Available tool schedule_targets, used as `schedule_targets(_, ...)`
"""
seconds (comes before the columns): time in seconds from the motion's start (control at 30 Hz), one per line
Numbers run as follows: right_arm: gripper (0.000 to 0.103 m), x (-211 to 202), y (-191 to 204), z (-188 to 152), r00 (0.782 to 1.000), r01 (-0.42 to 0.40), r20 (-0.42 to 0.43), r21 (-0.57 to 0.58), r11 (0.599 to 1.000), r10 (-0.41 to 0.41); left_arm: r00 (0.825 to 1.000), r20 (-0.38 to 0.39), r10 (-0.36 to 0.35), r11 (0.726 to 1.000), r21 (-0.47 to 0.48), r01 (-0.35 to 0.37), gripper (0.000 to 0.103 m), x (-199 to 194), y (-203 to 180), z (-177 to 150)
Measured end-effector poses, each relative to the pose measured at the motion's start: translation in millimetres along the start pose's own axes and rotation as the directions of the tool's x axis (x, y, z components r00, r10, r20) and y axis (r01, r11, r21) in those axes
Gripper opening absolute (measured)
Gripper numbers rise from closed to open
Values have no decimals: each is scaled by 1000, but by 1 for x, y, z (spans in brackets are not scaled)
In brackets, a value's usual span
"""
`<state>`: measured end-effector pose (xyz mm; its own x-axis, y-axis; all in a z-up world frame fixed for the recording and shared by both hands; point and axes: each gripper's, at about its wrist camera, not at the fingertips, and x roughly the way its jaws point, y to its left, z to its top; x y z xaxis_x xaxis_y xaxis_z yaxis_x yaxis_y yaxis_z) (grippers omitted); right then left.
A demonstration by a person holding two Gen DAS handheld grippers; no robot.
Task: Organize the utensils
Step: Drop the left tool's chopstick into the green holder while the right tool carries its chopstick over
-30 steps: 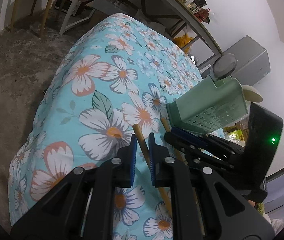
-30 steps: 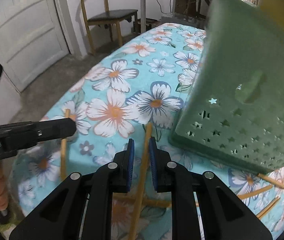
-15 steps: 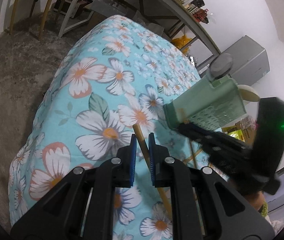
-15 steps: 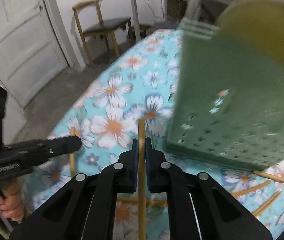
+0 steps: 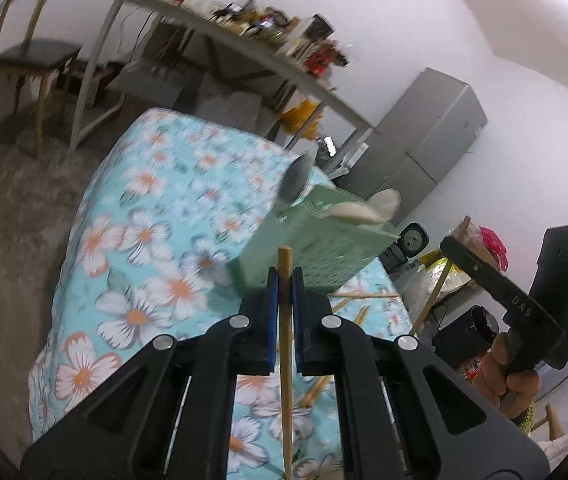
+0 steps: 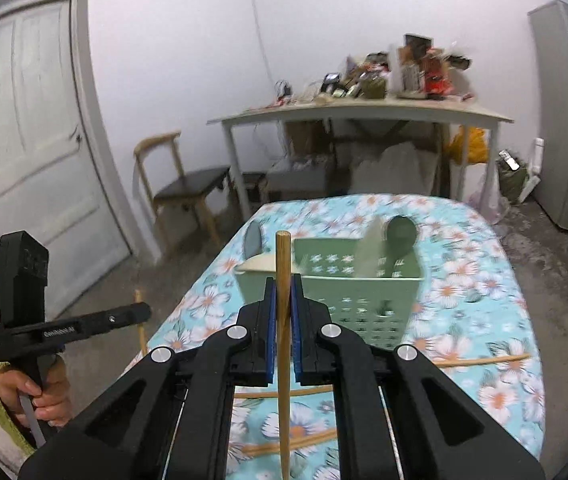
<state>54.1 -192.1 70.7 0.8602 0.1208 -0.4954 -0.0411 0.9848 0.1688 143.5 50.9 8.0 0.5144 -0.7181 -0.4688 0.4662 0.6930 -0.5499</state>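
Your left gripper [image 5: 284,280] is closed on a wooden chopstick [image 5: 285,344], which stands upright between the blue pads, tip just above them. Your right gripper [image 6: 282,292] is likewise clamped on a second chopstick [image 6: 283,352], also upright. Both are lifted clear of the table [image 6: 500,320].

The green basket [image 6: 368,304] stands toward the middle of the table; some spoons already lean in it. More loose chopsticks [image 6: 480,360] lie flat along the near edge of the table in front of the basket.

Judgement on handling: these sticks are light, stiff and smooth, so they may pivot or slide in a narrow grip. Hold each near mid-length, as you do now, and lower it end-first into the basket; a grip near one end would let it swing.
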Motion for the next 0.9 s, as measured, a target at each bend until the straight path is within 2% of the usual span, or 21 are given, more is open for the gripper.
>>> schedule_targets(0.17, 7, -26, -19, -8, 999, 20, 47, 55, 998, -22, 998, 45, -48, 996, 82, 44, 5, -17, -35, 14)
schedule_targets(0.33, 7, -39, -37, -15, 997, 22, 70, 110, 994, -30, 979, 150, -136, 976, 187, 107, 5, -40, -79, 44)
schedule_targets(0.43, 7, -46, -43, -21, 997, 18, 75, 132, 991, -28, 952, 233, -197, 959, 246, 138, 5, -51, -105, 66)
schedule_targets(0.5, 7, -47, -46, -21, 997, 20, 75, 138, 990, -30, 924, 298, -239, 946, 288, 151, 5, -56, -122, 81)
schedule_targets(0.6, 7, -46, -50, -22, 997, 16, 75, 144, 989, -28, 882, 392, -262, 931, 343, 124, 5, -57, -143, 99)
schedule_targets(0.67, 7, -45, -53, -22, 997, 7, 76, 152, 988, -19, 866, 423, -266, 930, 349, 116, 5, -52, -150, 109)
schedule_targets(0.77, 7, -42, -55, -21, 997, -3, 76, 157, 988, -9, 861, 449, -239, 936, 341, 82, 5, -30, -156, 122)
schedule_targets(0.9, 7, -38, -58, -20, 997, -18, 76, 160, 987, 6, 869, 463, -173, 946, 323, 17, 5, 11, -154, 135)
